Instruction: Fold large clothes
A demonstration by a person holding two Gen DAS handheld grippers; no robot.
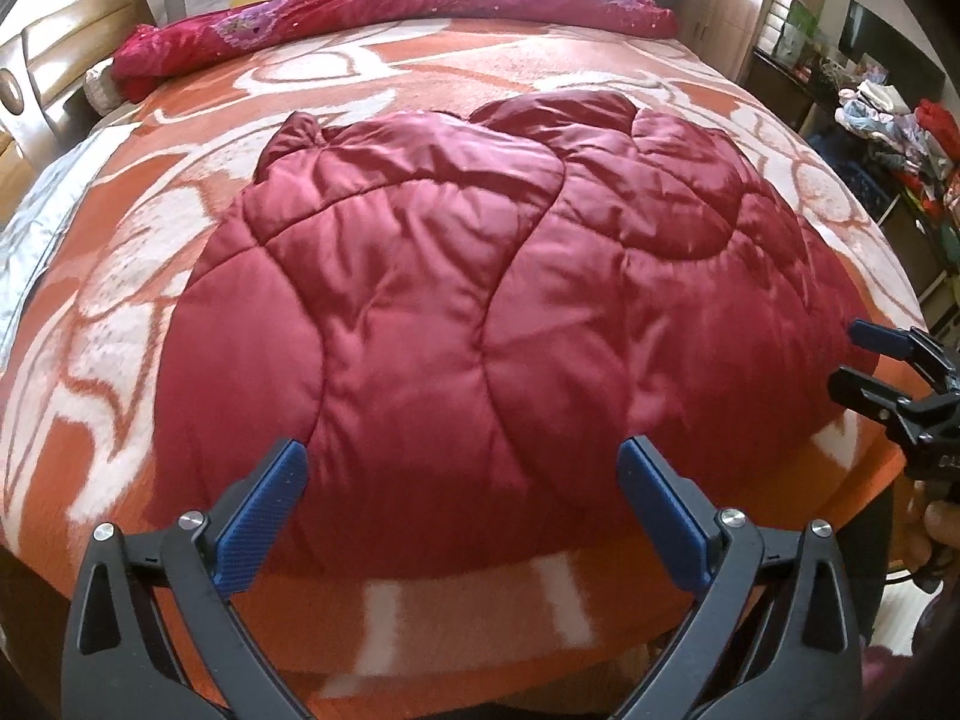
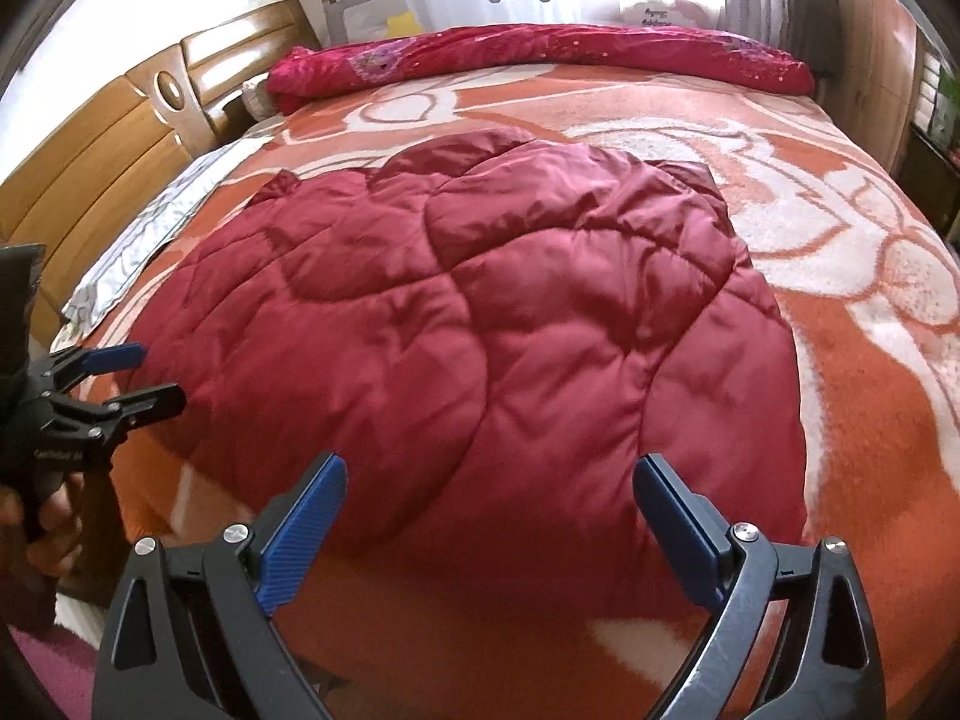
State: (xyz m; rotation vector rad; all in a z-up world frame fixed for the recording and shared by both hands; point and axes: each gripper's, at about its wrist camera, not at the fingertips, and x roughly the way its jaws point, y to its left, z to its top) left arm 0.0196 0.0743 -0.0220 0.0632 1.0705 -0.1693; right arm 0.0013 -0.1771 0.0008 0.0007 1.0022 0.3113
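Lying spread across the middle of the bed, the dark red quilted padded garment [image 1: 480, 300] is reaching almost to the near edge of the orange-and-white patterned blanket [image 1: 120, 420] under it. The left gripper [image 1: 462, 474] is hovering above the garment's near hem with its jaws standing wide and nothing between the blue pads [image 1: 264, 516]. The right gripper [image 2: 489, 486] is hanging the same way over the near part of the cloth, jaws wide apart and gripping nothing. In each view the other gripper is showing at the frame's side, just off the garment's side edge, also spread.

The garment is looking shiny and puffy, with curved stitched seams dividing it into panels and many soft creases. Its far end is bunching into rounded lumps. Beyond it, a rolled crimson floral quilt [image 2: 540, 54] is lying along the far side of the bed, well apart from the garment.
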